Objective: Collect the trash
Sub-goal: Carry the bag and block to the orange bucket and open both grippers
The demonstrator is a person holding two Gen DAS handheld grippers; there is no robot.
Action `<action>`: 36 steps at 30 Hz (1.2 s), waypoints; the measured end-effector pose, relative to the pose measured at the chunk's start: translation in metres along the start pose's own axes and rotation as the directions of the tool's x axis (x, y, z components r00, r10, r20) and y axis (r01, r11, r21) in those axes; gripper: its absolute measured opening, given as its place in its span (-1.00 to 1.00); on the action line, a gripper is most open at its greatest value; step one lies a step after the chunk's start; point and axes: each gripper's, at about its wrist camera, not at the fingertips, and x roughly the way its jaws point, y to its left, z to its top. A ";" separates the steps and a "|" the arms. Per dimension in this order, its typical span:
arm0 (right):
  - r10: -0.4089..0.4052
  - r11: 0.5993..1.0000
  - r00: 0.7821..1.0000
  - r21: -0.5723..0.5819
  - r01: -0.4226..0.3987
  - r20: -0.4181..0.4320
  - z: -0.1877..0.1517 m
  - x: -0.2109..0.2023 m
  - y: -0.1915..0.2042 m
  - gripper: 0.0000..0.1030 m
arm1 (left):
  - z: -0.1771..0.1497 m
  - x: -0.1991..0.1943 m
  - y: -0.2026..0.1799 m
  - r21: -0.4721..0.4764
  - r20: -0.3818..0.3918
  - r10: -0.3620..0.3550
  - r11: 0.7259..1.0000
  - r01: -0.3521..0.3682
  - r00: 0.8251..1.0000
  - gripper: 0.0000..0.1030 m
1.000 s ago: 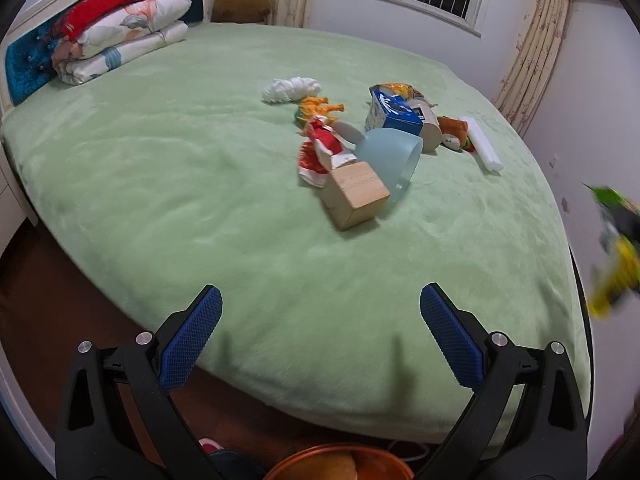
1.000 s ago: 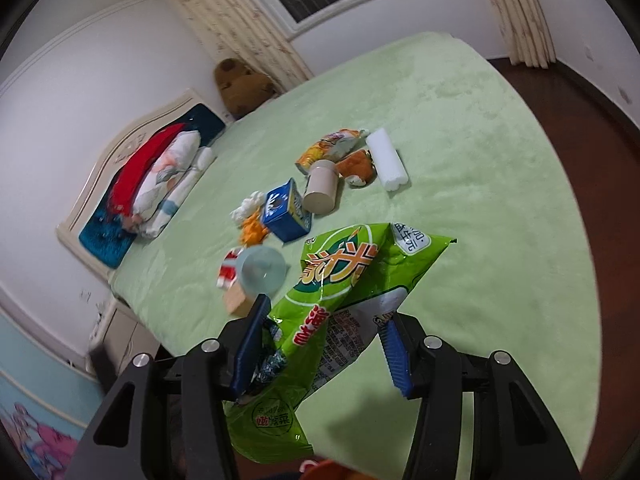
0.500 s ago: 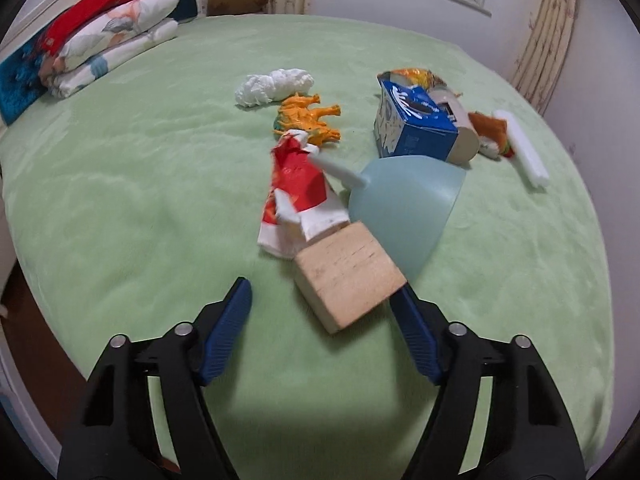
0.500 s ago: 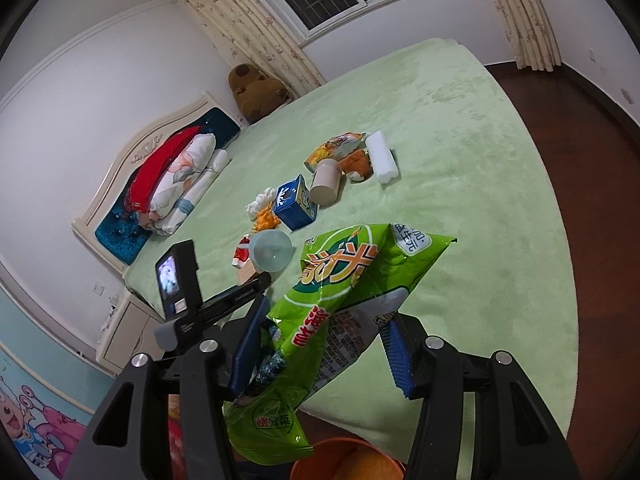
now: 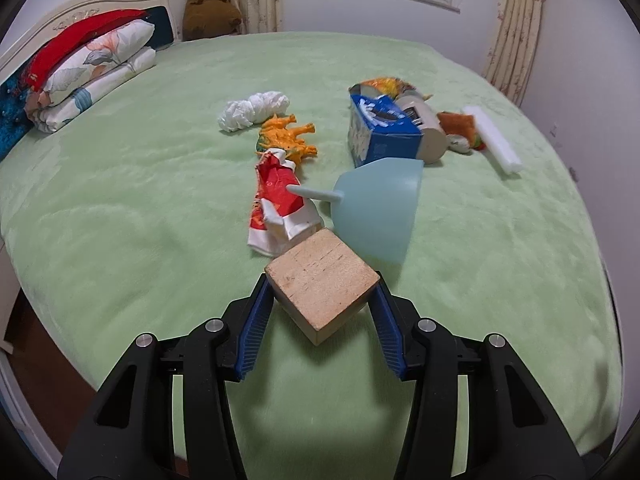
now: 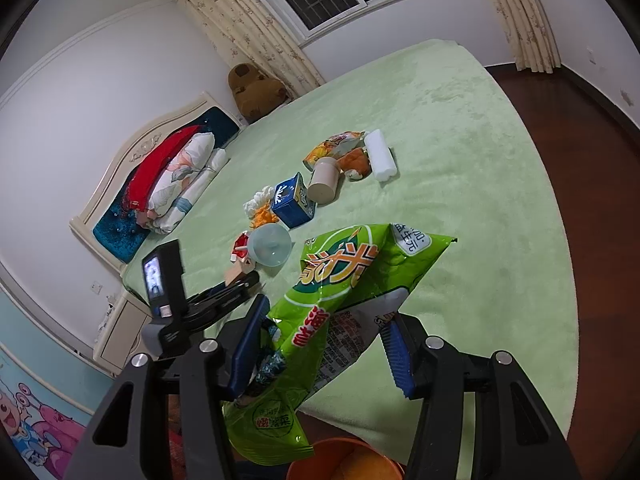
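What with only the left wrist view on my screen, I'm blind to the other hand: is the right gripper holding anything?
Observer: Yes. The right gripper is shut on a green snack bag, which hangs crumpled between its fingers.
Operator: Is there anywhere close to drop it?
Observer: An orange bin shows at the bottom edge of the right wrist view, just below the bag.
Operator: Is the bag over the bed or past it?
Observer: Its lower end hangs past the near edge of the green bed, close to the bin.

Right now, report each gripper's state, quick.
Left gripper: jaws just closing around the wooden block, pads at its sides.
Right gripper: shut on the green snack bag.
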 end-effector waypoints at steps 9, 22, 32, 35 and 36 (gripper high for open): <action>-0.008 0.998 1.000 -0.067 0.006 -0.028 -0.016 -0.005 0.014 0.04 | -0.030 -0.079 0.007 0.023 0.061 -0.075 0.997 0.074 0.995 -0.07; -0.086 0.953 0.968 -0.302 0.011 -0.237 -0.103 0.014 0.049 0.04 | -0.150 -0.121 -0.009 0.144 -0.147 -0.204 0.964 0.225 0.968 -0.07; -0.186 0.947 0.846 -0.319 0.019 -0.499 -0.207 0.079 0.022 0.04 | -0.264 -0.042 -0.017 0.042 -0.462 -0.186 0.972 0.231 0.867 -0.07; -0.233 0.942 0.796 -0.333 0.043 -0.559 -0.237 0.098 0.008 0.04 | -0.283 -0.026 -0.019 0.018 -0.518 -0.187 0.973 0.229 0.835 -0.07; -0.239 0.943 0.779 -0.330 0.044 -0.579 -0.245 0.104 0.003 0.04 | -0.288 -0.021 -0.020 0.014 -0.537 -0.186 0.973 0.229 0.823 -0.07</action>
